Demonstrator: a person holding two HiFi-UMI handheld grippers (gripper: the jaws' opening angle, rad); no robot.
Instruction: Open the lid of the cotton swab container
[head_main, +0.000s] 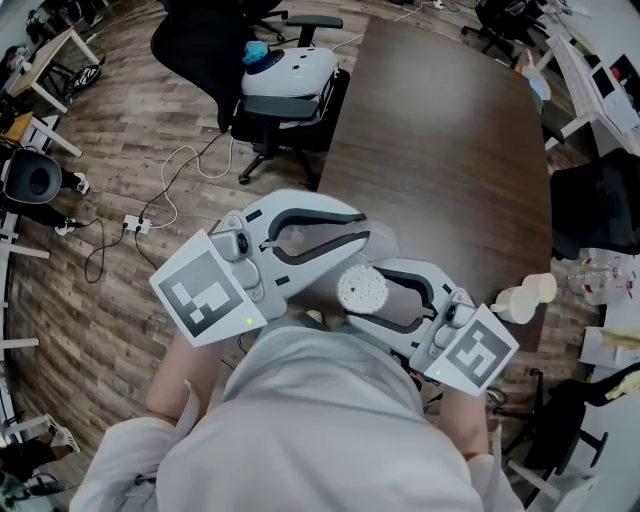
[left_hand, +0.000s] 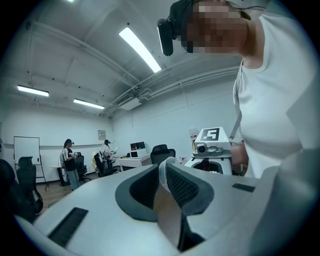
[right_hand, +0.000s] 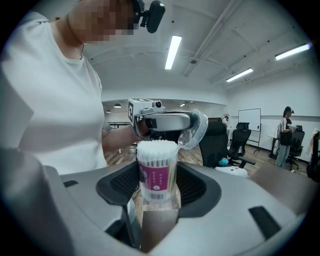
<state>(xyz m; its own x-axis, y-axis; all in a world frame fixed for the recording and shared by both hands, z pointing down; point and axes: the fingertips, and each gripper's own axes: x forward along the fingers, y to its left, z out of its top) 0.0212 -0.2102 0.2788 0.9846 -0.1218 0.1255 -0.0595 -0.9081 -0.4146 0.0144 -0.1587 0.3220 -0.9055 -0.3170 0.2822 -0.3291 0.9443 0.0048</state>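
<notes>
The right tongs (right_hand: 158, 189) are clamping the swab container (right_hand: 156, 162) upright, with the swab heads showing bare on top. The left tongs (left_hand: 167, 172) are pinching the clear lid (right_hand: 198, 129) by its edge, tilted, just above and beside the container's rim. By the look of it, the lid is already off.

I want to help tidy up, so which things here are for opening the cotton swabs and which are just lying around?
For the job:
- cotton swab container, held in the right gripper
- lid, already off, held in the left gripper

Just lying about:
- table
- office chair
- cables on the floor
</notes>
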